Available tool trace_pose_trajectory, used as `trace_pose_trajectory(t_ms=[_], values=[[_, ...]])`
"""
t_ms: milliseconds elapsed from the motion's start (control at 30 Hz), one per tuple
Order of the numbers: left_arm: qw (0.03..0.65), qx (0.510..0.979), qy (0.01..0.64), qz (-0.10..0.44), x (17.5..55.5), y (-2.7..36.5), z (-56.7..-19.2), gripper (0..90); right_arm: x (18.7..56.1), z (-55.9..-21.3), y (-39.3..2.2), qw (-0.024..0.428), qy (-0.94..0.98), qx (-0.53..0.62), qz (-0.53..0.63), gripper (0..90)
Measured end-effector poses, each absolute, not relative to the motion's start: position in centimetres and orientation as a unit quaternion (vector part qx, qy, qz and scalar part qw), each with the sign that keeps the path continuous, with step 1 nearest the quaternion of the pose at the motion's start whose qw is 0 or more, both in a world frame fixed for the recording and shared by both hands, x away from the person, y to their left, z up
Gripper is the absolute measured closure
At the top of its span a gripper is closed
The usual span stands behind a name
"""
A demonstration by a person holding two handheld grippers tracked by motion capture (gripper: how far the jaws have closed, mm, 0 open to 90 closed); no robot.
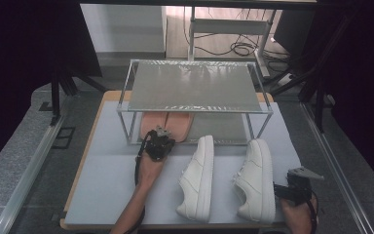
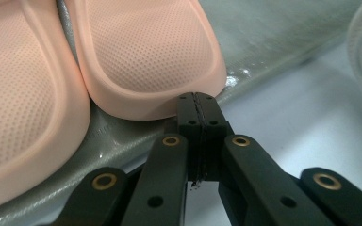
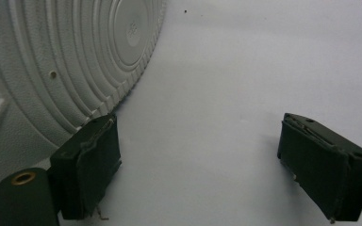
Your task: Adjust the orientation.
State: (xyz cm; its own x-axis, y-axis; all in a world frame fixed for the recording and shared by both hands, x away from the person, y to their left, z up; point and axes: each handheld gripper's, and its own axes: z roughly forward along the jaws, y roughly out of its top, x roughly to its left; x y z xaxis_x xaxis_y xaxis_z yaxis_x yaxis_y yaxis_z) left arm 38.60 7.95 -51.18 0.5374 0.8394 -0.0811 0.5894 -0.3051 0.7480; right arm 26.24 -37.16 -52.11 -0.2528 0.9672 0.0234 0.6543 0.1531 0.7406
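On the rack's (image 1: 126, 108) lower shelf lie two pink slippers (image 1: 166, 123), and the left gripper (image 2: 198, 100) (jaws pressed together, nothing between them) has its tips touching the rim of the right-hand slipper (image 2: 146, 52). Further right, two white sneakers (image 1: 198, 179) lie on the table mat (image 1: 102, 180). The right gripper (image 3: 195, 165) stands spread beside the right sneaker's sole (image 3: 52, 61), one pad just beside its edge.

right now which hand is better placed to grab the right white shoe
Right. Its claw is open with that shoe's sole beside one pad. The left claw is shut, at the pink slippers on the rack.
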Motion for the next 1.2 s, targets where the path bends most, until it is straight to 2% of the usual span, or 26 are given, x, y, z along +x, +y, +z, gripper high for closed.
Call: trace_pose_trajectory(t_ms=[400, 767, 1200], values=[[0.382, 0.791, 0.450, 0.163, 37.6, 8.7, -50.7, 87.6, 26.2, -52.1, -37.2, 0.239, 0.721, 0.562, 0.326, 13.8], [0.380, 0.795, 0.444, 0.162, 36.6, 9.4, -49.8, 79.3, 26.2, -52.1, -37.2, 0.239, 0.721, 0.562, 0.327, 13.8], [0.383, 0.790, 0.449, 0.167, 35.5, 10.6, -48.8, 64.7, 26.2, -52.1, -37.2, 0.239, 0.721, 0.563, 0.327, 13.8]])
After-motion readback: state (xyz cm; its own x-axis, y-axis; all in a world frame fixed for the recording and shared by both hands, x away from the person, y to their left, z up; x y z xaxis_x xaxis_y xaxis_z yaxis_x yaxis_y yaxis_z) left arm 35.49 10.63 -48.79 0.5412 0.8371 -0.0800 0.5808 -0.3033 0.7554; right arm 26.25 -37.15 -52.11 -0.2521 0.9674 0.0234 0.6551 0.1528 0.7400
